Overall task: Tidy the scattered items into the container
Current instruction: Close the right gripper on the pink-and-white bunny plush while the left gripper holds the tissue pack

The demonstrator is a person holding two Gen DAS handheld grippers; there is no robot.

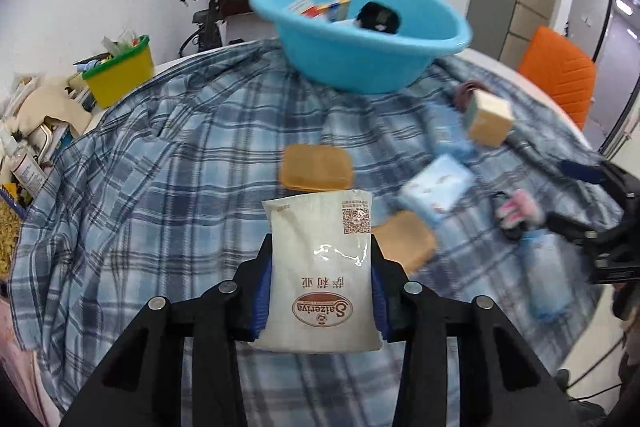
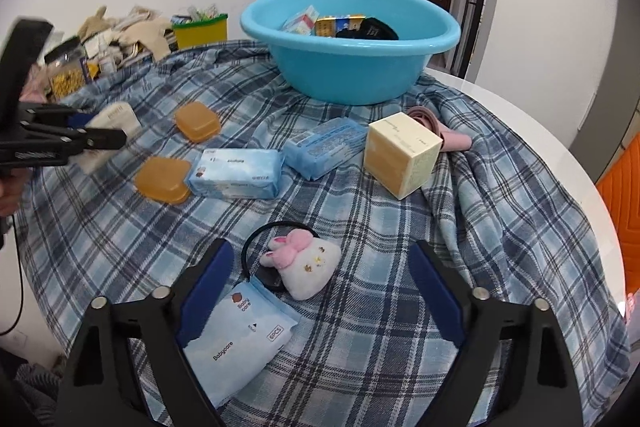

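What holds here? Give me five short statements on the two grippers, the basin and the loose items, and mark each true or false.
1. The left gripper grips a white Saizeriya packet. True.
2. The right gripper holds the plush bunny. False: its fingers stand open and the bunny lies on the plaid cloth.
3. The blue basin is empty. False: boxes and a black item lie inside.
4. Two orange containers lie on the cloth. True.
5. The cream cube box sits inside the basin. False: it stands on the cloth.
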